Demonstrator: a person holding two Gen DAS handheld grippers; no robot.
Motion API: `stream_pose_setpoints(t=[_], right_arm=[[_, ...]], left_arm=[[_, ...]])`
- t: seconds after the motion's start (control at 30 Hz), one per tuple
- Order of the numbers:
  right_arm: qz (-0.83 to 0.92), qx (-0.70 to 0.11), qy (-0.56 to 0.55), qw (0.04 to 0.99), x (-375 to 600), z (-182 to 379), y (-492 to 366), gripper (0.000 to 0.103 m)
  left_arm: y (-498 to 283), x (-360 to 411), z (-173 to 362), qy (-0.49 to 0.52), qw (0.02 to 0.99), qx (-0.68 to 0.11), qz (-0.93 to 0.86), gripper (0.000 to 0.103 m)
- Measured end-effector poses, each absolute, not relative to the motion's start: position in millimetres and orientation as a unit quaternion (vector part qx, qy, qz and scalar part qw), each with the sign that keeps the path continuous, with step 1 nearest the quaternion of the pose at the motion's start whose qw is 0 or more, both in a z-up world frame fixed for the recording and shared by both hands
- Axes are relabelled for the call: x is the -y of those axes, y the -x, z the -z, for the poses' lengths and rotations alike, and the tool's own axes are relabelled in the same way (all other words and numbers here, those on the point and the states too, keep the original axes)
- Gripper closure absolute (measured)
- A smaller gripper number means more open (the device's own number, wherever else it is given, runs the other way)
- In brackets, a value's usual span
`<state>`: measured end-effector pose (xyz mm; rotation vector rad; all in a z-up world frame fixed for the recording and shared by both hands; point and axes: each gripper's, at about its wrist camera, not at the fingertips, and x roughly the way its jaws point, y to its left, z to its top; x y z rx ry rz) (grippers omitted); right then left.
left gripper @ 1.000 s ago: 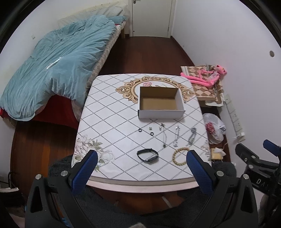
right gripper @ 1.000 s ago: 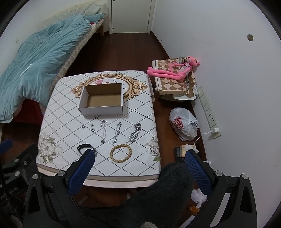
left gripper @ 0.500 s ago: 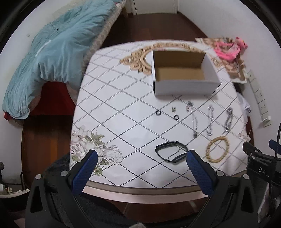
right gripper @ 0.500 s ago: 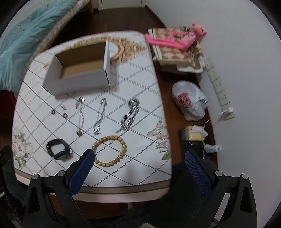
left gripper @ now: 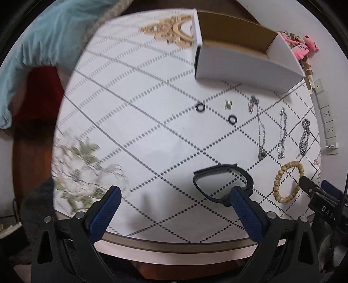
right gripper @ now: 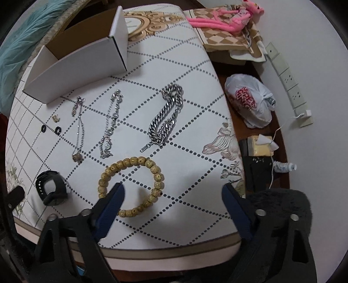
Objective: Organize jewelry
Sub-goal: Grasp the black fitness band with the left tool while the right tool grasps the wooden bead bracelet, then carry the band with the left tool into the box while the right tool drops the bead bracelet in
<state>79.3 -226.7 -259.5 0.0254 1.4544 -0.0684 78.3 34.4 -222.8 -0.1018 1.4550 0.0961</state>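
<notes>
Jewelry lies on the white patterned table (left gripper: 139, 122). In the left wrist view, a black wristband (left gripper: 221, 181) lies just ahead of my open left gripper (left gripper: 174, 196), by its right finger. Beyond are two black rings (left gripper: 200, 107), a thin necklace (left gripper: 260, 130), two silver chains (left gripper: 282, 132) and a wooden bead bracelet (left gripper: 289, 184). An open white cardboard box (left gripper: 245, 56) stands at the back. My open right gripper (right gripper: 173, 193) hovers over the bead bracelet (right gripper: 132, 182), its left finger over the ring. A thick silver chain (right gripper: 167, 115) lies beyond.
A bed with a teal quilt (left gripper: 39, 39) lies left of the table. Right of the table, on the floor, are a white plastic bag (right gripper: 250, 100), a pink plush toy (right gripper: 226, 19) and a power strip (right gripper: 291, 89). The table's front edge (right gripper: 165, 250) is near.
Both grippers have moved forward and down toward the table. The left one has closed in on the black wristband, the right one on the bead bracelet. Nothing on the table has moved.
</notes>
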Motion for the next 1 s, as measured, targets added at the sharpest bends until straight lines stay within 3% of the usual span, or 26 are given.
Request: stream_pose_setpoints(t=[0.1,0.17,0.23,0.43,0.53,0.6,1.0], right_arm=[[0.03,-0.673,-0.022,0.739,229,268,-78,0.027],[0.03,-0.677,-0.028,0.735,229,274,-76,0.031],[0.027,-0.671,-0.027,0.74,228,274,-74,0.036],[0.02,-0.648,-0.019,0.761,225,269,-66,0.043],[0.011,-0.639,-0.012,0.769,218,267,-62,0.058],[0.005,-0.633,-0.002,0.774,210,264,-60,0.093],[-0.031,-0.591,-0.085,0.802,210,227,-57,0.094]], left_arm=[[-79,-34,237,0.062,0.735,-0.675,-0.028,0.021],[-80,-34,246,0.072,0.729,-0.68,-0.021,0.039],[-81,-35,253,0.074,0.727,-0.682,-0.019,0.048],[-77,-38,259,0.069,0.743,-0.666,-0.003,0.092],[-73,-39,259,0.06,0.751,-0.658,0.001,0.095],[-71,-34,257,0.055,0.756,-0.652,0.003,0.095],[-46,-27,212,0.055,0.786,-0.616,0.01,0.096]])
